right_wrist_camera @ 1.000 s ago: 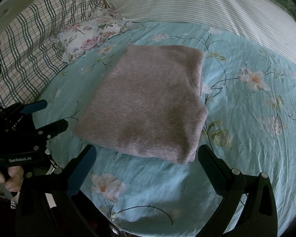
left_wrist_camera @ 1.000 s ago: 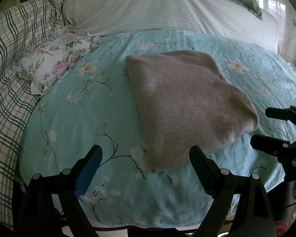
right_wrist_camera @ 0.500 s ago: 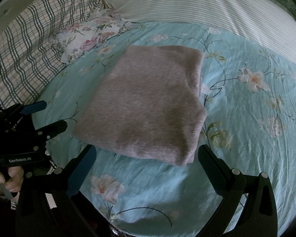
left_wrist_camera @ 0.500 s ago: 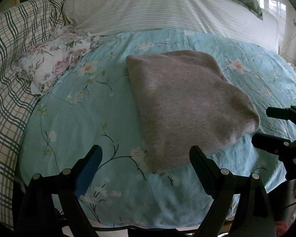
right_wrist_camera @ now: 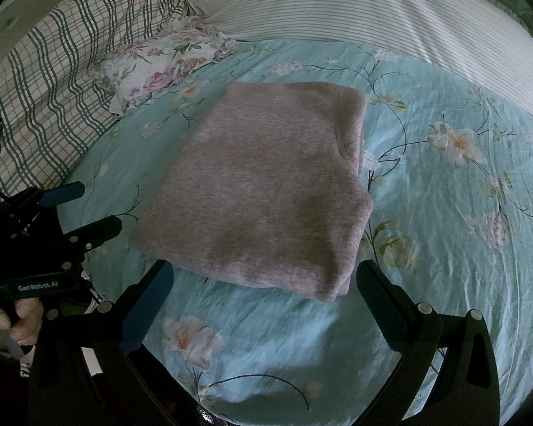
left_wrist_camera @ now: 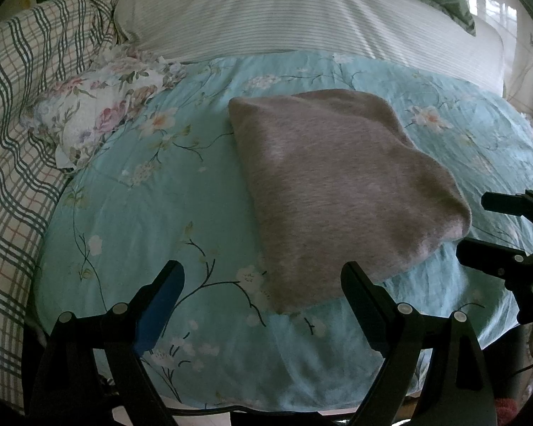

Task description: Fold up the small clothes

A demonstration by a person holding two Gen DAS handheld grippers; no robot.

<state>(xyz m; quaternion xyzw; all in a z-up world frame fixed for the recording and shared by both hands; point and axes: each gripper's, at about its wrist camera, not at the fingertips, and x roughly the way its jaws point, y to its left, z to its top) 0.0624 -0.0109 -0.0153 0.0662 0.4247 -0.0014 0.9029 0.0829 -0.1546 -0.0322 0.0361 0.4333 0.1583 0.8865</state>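
A: Where's the garment?

B: Grey knit garment (left_wrist_camera: 341,191) lies folded into a rough rectangle on the teal floral bedspread (left_wrist_camera: 152,220), close to the near edge of the bed and about mid-width. The floral cloth (left_wrist_camera: 92,113) is off toward the far-left corner, well apart from it.

A: Grippers?

B: Left gripper (left_wrist_camera: 263,277) jaws spread wide, nothing in them. Right gripper (right_wrist_camera: 264,277) same: wide and empty. Both hang off the near edge, pointing down at the bed; neither touches fabric.

A: Geometry for the next move?

B: Long axis runs from the near edge toward the striped pillow (right_wrist_camera: 355,3), skewed a bit. The garment sits ahead of both, between them. In the right wrist view its near short edge spans almost the full gap between the jaws. In the left wrist view only its near-left corner falls between the jaws; the rest trails off right.

A: So the right is nearer?

B: I'd judge the right better lined up. The fold looks finished, so possibly no grasp is needed at all.
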